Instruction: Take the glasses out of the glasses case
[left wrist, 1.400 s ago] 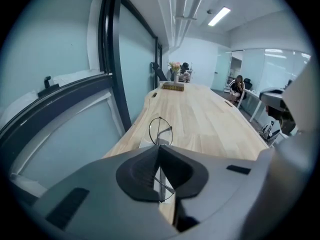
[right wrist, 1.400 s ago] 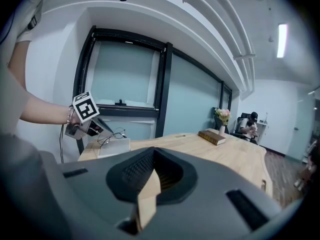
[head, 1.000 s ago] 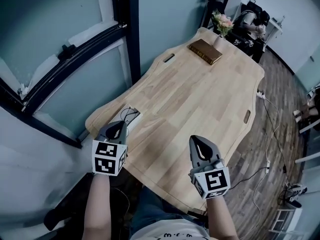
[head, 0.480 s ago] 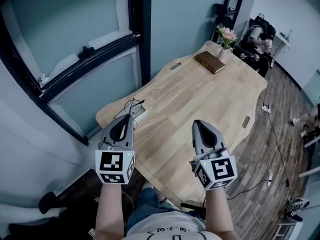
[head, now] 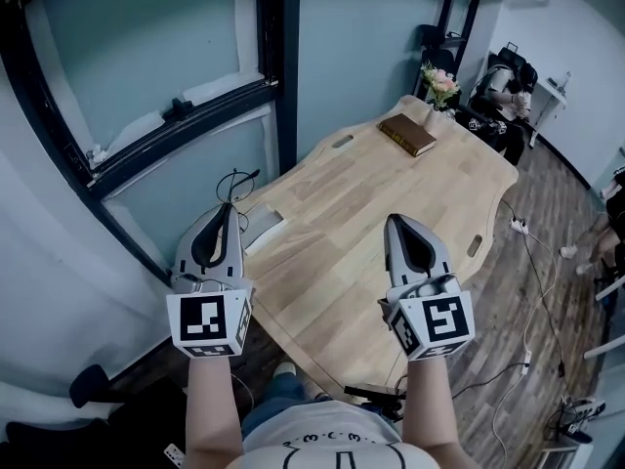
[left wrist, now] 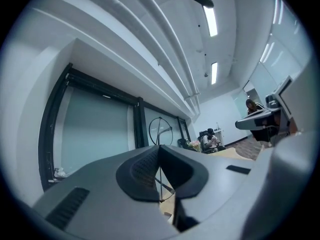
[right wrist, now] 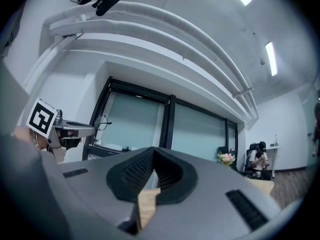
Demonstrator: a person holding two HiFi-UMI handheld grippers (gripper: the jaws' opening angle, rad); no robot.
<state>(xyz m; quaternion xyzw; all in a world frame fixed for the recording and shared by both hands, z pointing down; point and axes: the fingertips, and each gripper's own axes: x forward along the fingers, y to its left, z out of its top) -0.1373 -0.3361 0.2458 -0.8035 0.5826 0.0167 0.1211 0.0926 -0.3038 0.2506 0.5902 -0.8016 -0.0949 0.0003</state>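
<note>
Well, left claw (head: 226,211): closed tight on a thin wire part of the glasses (head: 234,176). In the left gripper view one round rim stands just past its tips.
Glasses: lifted clear at the left claw's tip, above and apart from the glasses case (head: 266,229), out near the left edge of the counter (head: 371,203).
Case: lies on the counter just right of the left claw's tip and lower. None of the frame shows in it.
Right claw (head: 399,223): jaws together with nothing between them, held over the counter well right of the case.
Beyond the right claw: a brown book (head: 407,133) and a vase of flowers (head: 439,84), both far off at the counter's end.
Risk, slip: the hold is on one thin wire only, so a jolt could let the glasses slide out. So close to the counter's edge, they might fall to the floor rather than onto the wood.
Risk, bend: the tight pinch on so fine a frame could twist it if the glasses swing.
Risk, set-down: lowering them lens-first could scratch the lenses.
Count: two claws, one pair of glasses, one case, one book, one vase, one counter.
</note>
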